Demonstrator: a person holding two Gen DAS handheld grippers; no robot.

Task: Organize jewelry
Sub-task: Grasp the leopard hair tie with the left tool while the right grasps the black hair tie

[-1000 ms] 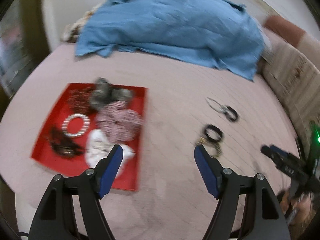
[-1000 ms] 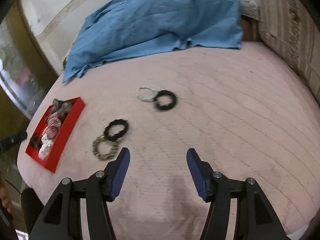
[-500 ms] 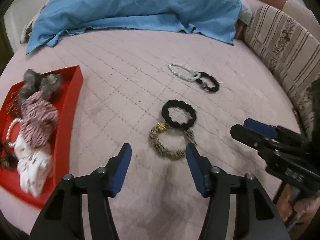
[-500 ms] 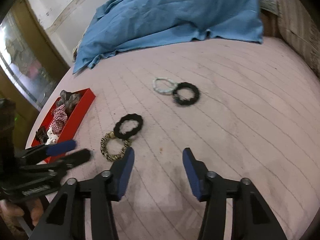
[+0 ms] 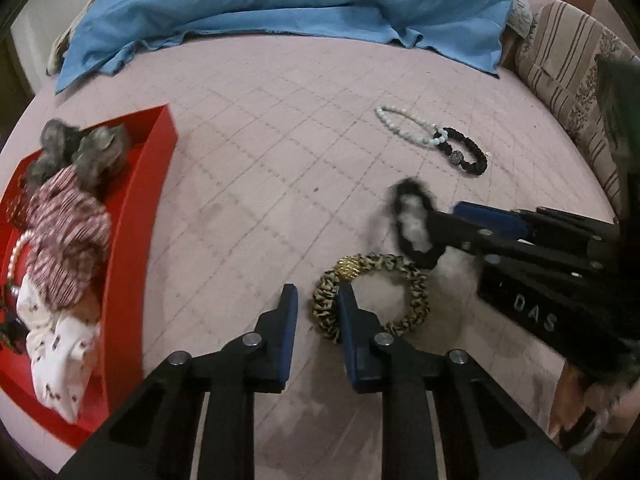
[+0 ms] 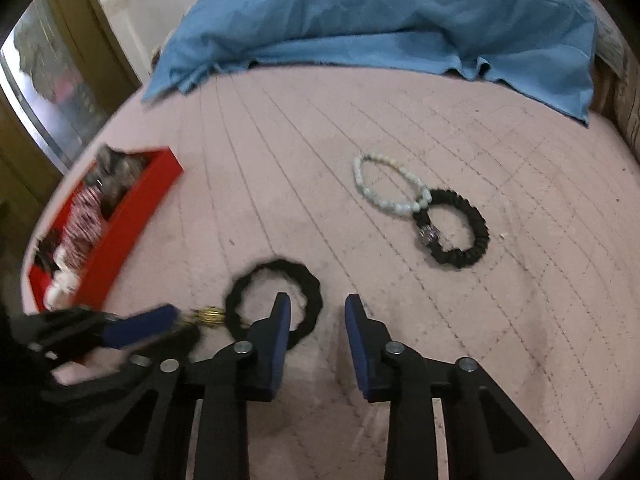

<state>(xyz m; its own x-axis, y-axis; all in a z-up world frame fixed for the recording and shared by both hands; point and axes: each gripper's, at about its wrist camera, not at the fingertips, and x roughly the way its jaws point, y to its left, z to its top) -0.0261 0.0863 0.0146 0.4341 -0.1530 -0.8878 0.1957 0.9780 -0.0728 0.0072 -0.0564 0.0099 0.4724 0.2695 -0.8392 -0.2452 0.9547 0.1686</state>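
A leopard-print scrunchie with a gold clasp lies on the pink quilt. My left gripper is open, jaws narrow, its right finger resting on the scrunchie's left side. A black scrunchie lies just beyond it. My right gripper is open, its left finger over the black scrunchie's near edge; it also shows in the left wrist view. Farther off lie a white bead bracelet and a black bracelet.
A red tray at the left holds several scrunchies and bracelets. A blue cloth covers the far side of the bed. A striped cushion sits at the right.
Both grippers moved forward and down onto the two near scrunchies. Both pairs of jaws have narrowed. The right gripper now reaches the black scrunchie, the left the leopard-print one.
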